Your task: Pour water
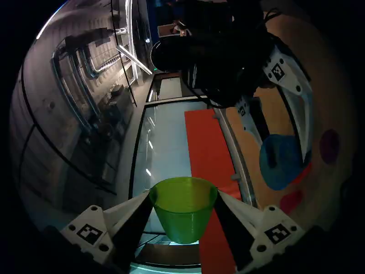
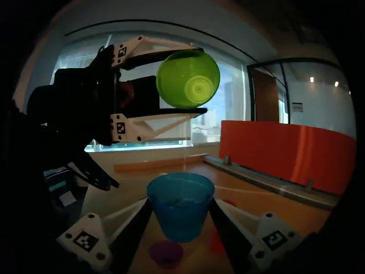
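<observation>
My left gripper (image 1: 184, 197) is shut on a translucent green cup (image 1: 184, 214). In the right gripper view that gripper (image 2: 201, 80) holds the green cup (image 2: 188, 78) tipped on its side, its mouth facing the camera, high above the blue cup. My right gripper (image 2: 181, 204) is shut on a blue cup (image 2: 181, 212), held upright over the wooden table (image 2: 255, 201); something that looks like water glints inside it. From the left gripper view, the right gripper (image 1: 284, 153) and its blue cup (image 1: 280, 162) sit at the right, with a dark-sleeved hand above.
An orange partition (image 2: 292, 150) runs along the table's far side, with a window (image 2: 228, 100) behind it. A small purple cup (image 2: 166, 252) and a red object (image 2: 216, 239) stand on the table under the blue cup.
</observation>
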Demonstrator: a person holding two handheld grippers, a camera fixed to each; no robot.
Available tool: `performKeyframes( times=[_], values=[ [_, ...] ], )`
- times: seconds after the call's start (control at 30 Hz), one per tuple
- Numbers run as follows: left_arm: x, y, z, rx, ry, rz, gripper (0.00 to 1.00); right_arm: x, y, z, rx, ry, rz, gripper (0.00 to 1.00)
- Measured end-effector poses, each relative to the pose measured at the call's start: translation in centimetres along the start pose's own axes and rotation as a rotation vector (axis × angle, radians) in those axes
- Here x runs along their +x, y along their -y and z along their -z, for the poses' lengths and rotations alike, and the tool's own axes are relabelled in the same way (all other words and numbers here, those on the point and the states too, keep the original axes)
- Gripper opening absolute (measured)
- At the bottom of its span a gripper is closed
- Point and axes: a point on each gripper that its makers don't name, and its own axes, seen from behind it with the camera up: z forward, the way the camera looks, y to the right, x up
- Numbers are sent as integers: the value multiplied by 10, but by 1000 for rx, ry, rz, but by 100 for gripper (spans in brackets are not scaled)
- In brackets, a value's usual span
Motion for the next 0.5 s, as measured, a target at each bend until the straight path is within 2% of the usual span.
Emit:
performKeyframes(
  times=[0.3,0.5],
  values=[
    [0,-5,1,0,2,-3,87,0,0,-1,-2,-1,1,88],
    [-3,-3,0,1,2,3,88,1,1,-2,0,-1,-1,88]
  ],
)
